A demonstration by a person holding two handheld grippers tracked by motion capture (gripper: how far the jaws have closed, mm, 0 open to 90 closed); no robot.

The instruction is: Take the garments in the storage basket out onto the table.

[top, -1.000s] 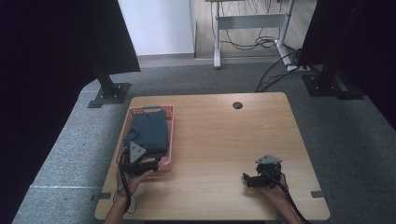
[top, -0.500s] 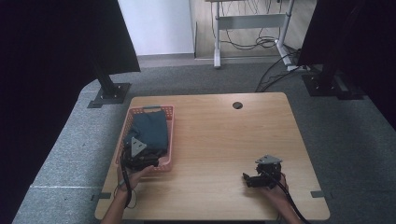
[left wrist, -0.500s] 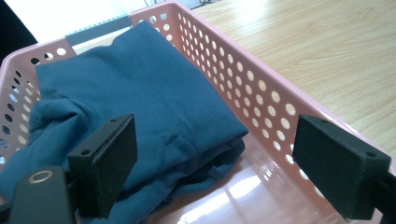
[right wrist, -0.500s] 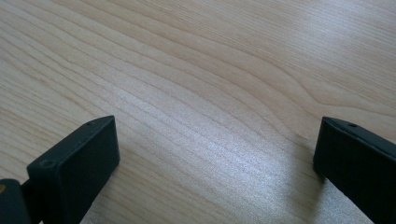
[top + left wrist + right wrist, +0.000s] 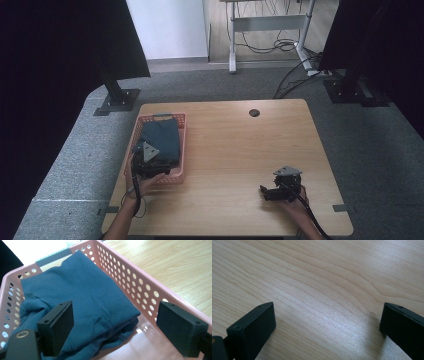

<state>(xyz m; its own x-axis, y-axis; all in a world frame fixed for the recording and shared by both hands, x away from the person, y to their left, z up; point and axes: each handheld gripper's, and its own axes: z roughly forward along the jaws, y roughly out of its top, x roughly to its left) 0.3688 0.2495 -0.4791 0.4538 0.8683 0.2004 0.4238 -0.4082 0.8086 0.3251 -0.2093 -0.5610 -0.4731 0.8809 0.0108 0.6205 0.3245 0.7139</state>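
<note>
Pink basket point(image 5: 181, 145) at the worktop's point(image 5: 240, 150) left holds folded blue cloth point(image 5: 162, 137); left gripper point(image 5: 150, 167) hovers over its near end, right gripper point(image 5: 280, 192) rests apart. Left gripper view: jaws spread, straddling the cloth's point(image 5: 85, 297) near corner and basket wall point(image 5: 140, 282); closing may snag the wall. Right gripper view: jaws spread above bare wood.

Right gripper point(image 5: 325, 327) above bare wooden table point(image 5: 319, 277): two black jaws set wide apart, nothing between them.
</note>
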